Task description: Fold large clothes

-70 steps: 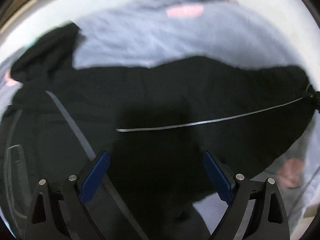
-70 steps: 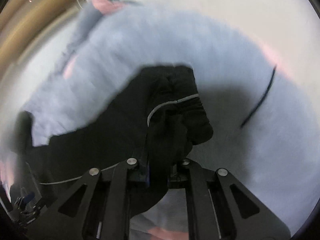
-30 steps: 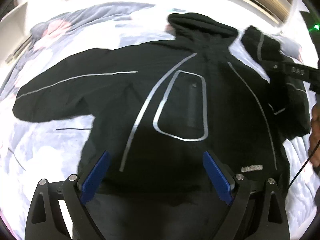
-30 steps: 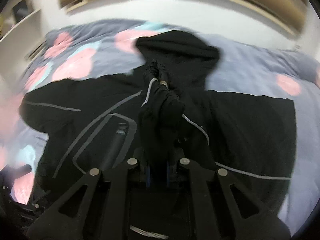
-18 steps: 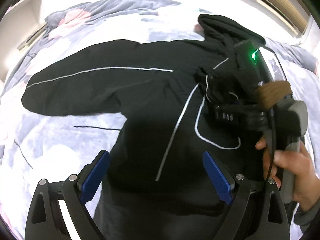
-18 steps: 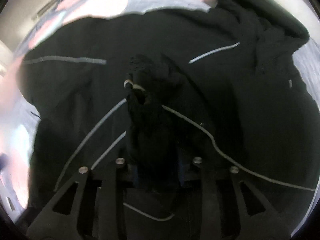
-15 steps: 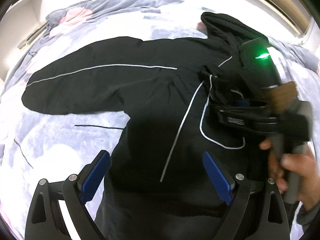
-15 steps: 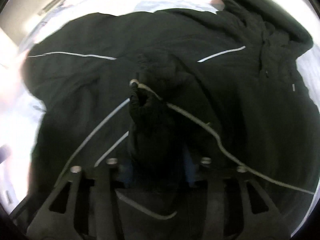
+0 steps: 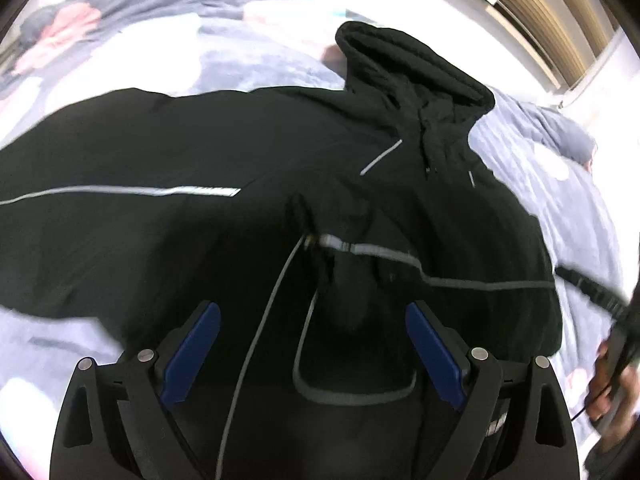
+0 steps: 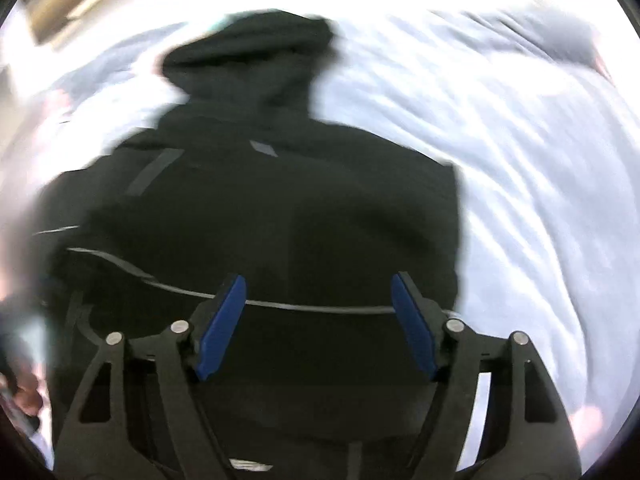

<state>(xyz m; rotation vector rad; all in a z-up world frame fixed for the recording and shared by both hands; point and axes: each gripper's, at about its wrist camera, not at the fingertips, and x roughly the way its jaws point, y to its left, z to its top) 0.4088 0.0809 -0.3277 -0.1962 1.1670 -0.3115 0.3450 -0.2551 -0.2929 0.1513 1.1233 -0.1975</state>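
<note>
Black jacket (image 9: 248,152) lies beneath both down-tilted grippers: left gripper (image 9: 312,356) spread, right gripper (image 10: 316,324) opening, empty.

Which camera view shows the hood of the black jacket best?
The left wrist view. There the hood is fairly sharp, with its rim and folds readable, lying on the grey bedding. In the right wrist view the hood is only a blurred dark shape at the top of the jacket.

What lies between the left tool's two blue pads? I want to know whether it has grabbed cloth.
Nothing is gripped: in the left wrist view the left tool stands open, its gap showing only the black jacket lying beyond.
</note>
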